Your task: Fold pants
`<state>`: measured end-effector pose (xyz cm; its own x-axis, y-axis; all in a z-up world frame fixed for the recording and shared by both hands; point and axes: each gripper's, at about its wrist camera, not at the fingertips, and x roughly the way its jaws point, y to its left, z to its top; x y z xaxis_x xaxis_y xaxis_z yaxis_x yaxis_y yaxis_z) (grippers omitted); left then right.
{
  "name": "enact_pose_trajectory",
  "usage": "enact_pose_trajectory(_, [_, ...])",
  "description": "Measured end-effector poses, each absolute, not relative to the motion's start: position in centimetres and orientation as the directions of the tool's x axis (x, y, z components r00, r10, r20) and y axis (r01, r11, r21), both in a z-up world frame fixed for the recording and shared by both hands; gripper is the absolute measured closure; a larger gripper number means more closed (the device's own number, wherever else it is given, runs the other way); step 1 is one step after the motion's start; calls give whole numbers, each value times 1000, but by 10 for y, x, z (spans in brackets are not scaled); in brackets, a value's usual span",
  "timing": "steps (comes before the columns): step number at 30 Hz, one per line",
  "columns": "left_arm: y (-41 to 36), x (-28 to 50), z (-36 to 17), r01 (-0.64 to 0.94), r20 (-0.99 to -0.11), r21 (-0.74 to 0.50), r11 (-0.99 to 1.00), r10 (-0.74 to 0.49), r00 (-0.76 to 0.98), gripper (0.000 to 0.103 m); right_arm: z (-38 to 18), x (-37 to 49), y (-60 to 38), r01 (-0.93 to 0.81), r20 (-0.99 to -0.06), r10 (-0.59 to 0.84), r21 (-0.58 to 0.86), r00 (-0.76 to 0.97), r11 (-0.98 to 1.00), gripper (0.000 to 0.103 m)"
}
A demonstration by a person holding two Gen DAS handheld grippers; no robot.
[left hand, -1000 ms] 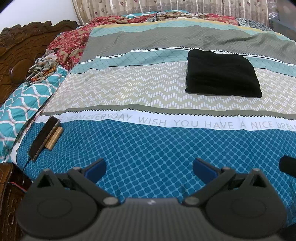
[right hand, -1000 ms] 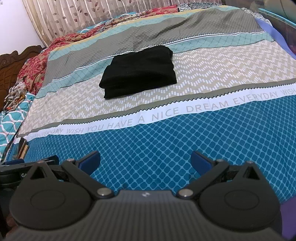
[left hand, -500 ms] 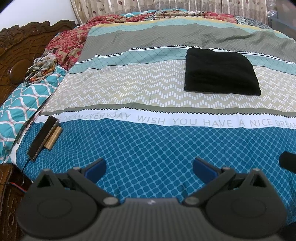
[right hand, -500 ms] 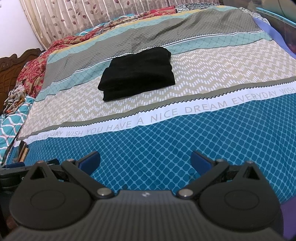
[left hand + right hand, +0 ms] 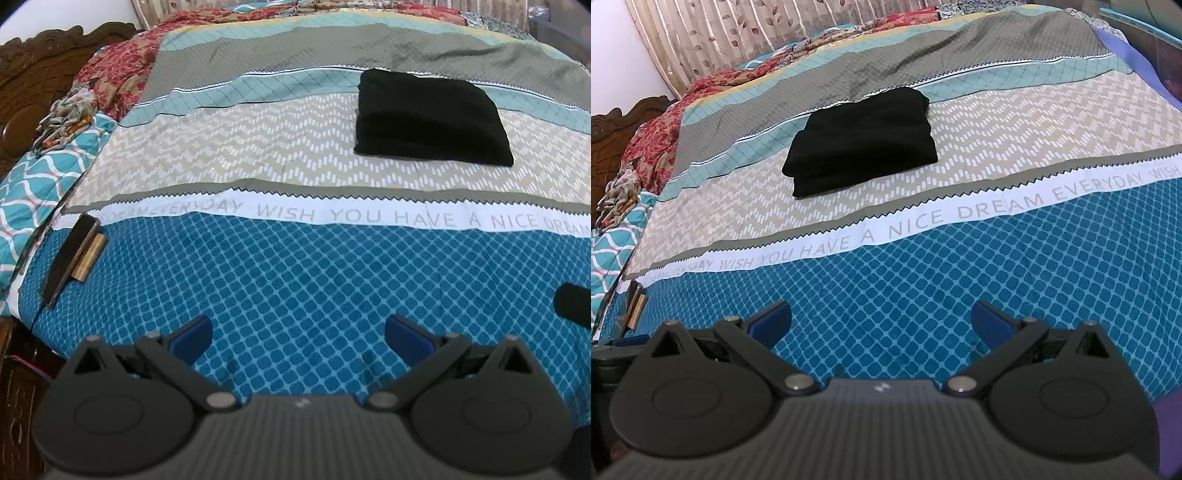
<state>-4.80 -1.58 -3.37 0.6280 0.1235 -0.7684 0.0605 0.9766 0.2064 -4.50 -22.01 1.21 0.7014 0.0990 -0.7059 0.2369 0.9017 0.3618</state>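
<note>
Black pants (image 5: 430, 118) lie folded into a thick rectangle on the beige chevron band of the bedspread, seen again as the black pants (image 5: 862, 142) in the right wrist view. My left gripper (image 5: 298, 338) hovers open over the blue diamond band near the bed's front edge, well short of the pants. My right gripper (image 5: 881, 321) is open too, empty, over the same blue band. A dark part of the right gripper (image 5: 572, 306) shows at the left wrist view's right edge.
A striped bedspread (image 5: 295, 266) with a printed white text band covers the bed. A black phone-like slab on a brass-coloured block (image 5: 74, 254) lies at the left edge. Teal pillow (image 5: 33, 192), crumpled floral cloth (image 5: 70, 114), carved wooden headboard (image 5: 44, 59) and curtains (image 5: 738, 33) ring the bed.
Both views drifted slightly, so the folded pants sit a little higher in frame. Both grippers stay open and empty, and the pants have not moved.
</note>
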Motion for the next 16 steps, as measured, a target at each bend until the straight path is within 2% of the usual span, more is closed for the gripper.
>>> enact_pose_trajectory(16, [-27, -53, -36, 104, -754, 235, 966, 114, 647, 0, 11, -44, -220, 237, -712, 103, 362, 695, 901, 0])
